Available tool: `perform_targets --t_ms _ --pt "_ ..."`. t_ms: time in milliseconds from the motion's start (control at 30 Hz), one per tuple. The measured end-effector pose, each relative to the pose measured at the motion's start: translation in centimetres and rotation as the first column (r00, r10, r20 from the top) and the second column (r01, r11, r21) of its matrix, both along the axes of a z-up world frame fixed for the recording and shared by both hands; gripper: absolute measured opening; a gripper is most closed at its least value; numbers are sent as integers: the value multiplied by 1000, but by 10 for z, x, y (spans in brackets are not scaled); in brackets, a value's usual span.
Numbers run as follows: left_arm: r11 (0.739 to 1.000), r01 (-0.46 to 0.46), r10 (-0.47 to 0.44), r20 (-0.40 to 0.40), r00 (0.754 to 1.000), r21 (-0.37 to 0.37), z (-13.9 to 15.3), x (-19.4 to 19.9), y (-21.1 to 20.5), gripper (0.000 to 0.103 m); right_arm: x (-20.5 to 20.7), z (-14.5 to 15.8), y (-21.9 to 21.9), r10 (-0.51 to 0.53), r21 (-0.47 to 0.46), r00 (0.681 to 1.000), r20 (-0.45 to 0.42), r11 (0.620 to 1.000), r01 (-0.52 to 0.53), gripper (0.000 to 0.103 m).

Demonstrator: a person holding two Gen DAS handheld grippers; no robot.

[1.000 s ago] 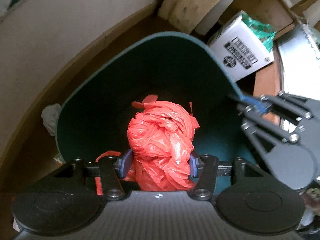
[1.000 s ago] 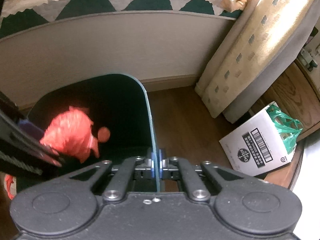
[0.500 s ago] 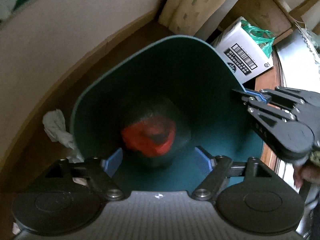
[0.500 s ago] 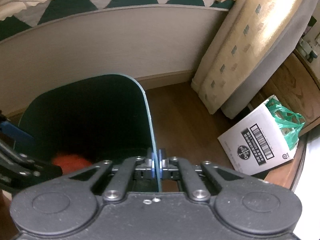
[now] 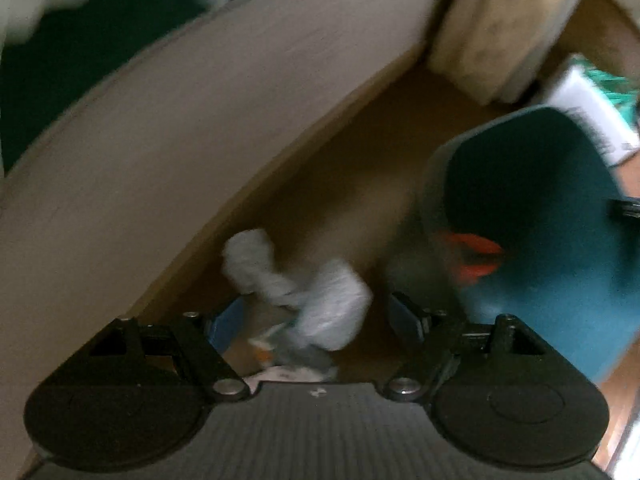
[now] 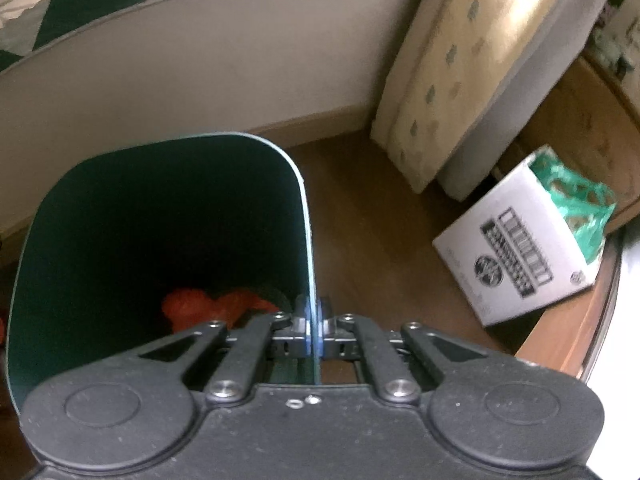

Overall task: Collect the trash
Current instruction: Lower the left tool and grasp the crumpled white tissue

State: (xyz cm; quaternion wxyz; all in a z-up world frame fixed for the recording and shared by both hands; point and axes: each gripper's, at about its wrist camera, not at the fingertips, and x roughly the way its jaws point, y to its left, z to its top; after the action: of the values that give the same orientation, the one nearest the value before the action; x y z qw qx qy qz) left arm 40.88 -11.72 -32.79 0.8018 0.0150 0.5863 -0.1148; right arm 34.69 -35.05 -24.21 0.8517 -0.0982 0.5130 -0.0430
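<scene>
My left gripper [image 5: 314, 322] is spread wide over crumpled white tissue [image 5: 320, 300] on the floor. My right gripper [image 6: 312, 330] pinches the green bin's rim [image 6: 306, 216]; the red plastic bag [image 6: 212, 306] lies inside.

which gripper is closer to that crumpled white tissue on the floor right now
Left. The left gripper hangs over the white tissue, its open pads either side of it and not touching. The right gripper is shut on the green bin's rim, away from the tissue.
</scene>
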Motion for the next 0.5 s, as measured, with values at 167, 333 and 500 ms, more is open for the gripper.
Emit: perform_targets --t_ms 167,333,500 --pt "998 -42 44 -53 998 38 -42 10 27 78 -9 -13 -12 -47 19 997 -64 999 48 3" --pt "997 -9 15 -79 997 79 -84 19 24 78 -3 -28 -10 -49 50 995 -90 997 53 4" --pt "993 -91 100 -123 987 76 -126 54 28 78 -2 -29 -4 -53 83 996 -75 995 60 4"
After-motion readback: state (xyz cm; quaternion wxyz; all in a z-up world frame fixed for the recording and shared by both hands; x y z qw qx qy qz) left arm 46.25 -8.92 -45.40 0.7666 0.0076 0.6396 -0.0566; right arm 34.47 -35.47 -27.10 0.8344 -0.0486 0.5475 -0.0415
